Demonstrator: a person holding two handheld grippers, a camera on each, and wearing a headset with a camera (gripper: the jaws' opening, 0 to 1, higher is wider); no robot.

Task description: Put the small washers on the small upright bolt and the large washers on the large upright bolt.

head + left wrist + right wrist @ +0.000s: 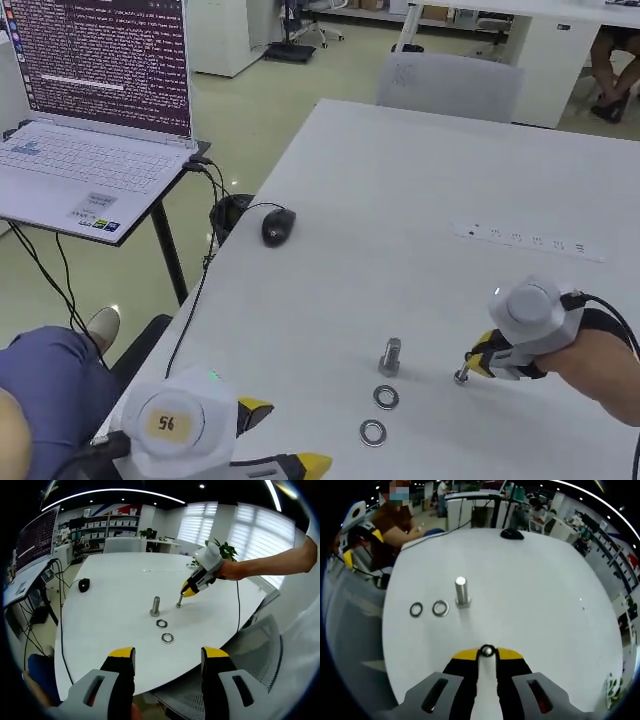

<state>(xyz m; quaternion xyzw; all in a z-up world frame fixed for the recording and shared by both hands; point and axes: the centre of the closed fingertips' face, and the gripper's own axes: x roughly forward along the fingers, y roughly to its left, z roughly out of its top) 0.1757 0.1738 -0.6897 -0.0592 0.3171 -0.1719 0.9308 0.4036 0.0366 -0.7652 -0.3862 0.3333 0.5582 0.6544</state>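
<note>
Early going, by the look of it. At lower centre of head view, large bolt (391,356) bare, with two washers (386,397) loose on table (420,200) just below it, yet to go on. To its right, small bolt (462,376) upright under right gripper (477,362). Jaws there nearly closed, pinching what looks like a small washer (487,651) at that bolt's top; hard to tell for sure. At lower left, left gripper (283,436) spread wide, holding nothing.

Yellow label (166,424) reading "56" atop left gripper (285,436), laptop screen (100,60) text illegible
</note>
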